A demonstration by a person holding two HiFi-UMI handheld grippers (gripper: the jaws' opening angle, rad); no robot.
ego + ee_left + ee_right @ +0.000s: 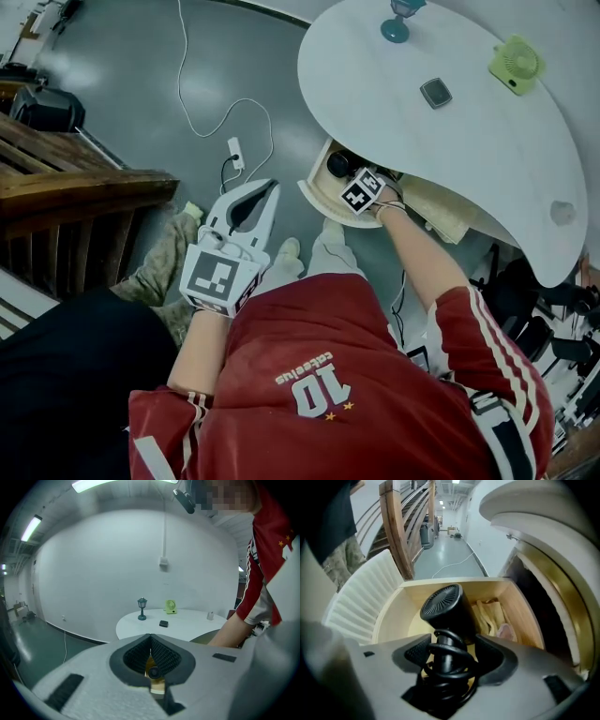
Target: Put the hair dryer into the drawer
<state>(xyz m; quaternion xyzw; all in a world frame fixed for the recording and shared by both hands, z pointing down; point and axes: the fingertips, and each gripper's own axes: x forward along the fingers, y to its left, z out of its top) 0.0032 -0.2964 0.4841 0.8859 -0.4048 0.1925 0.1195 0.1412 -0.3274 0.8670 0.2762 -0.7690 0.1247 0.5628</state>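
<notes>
The black hair dryer (443, 606) hangs head-down inside the open wooden drawer (520, 616), its cord coiled round the handle. My right gripper (449, 656) is shut on that wrapped handle, with the pads pressing on the coil from both sides. From the head view, the right gripper (345, 173) reaches into the drawer (317, 195) under the white table's edge, and the dryer (338, 165) shows as a dark shape there. My left gripper (267, 190) is held out over the floor to the left, away from the drawer. In its own view the left gripper (150, 639) has its jaw tips together and holds nothing.
The round white table (487, 122) carries a teal lamp (398, 23), a green fan (515, 63) and a small dark square (436, 92). Pale folded cloth (492, 616) lies in the drawer's right side. A power strip with cable (235, 152) lies on the floor; a wooden staircase (66, 183) stands left.
</notes>
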